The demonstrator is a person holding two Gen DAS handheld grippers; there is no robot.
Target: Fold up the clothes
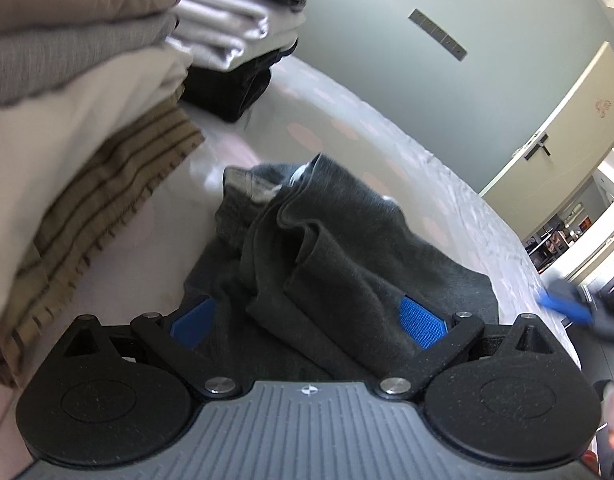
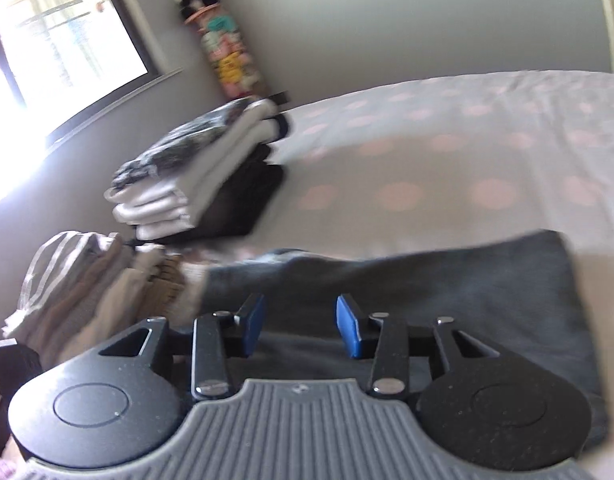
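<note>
A dark grey garment [image 1: 327, 248] lies bunched on the bed, its folds rising between my left gripper's [image 1: 307, 320] wide-open blue pads [image 1: 421, 320]. The jaws straddle the cloth without closing on it. In the right wrist view the same garment [image 2: 427, 280] lies flatter under my right gripper [image 2: 301, 324], whose blue pads [image 2: 349, 328] stand apart above it, empty. The right gripper also shows blurred at the far right edge of the left wrist view [image 1: 567, 308].
The bed sheet [image 2: 427, 160] is light with pink dots. A stack of folded beige and striped clothes [image 1: 67, 140] sits close on the left. A second stack of white, black and patterned clothes [image 2: 203, 176] lies behind. A door [image 1: 547, 128] and a window [image 2: 59, 40] are beyond.
</note>
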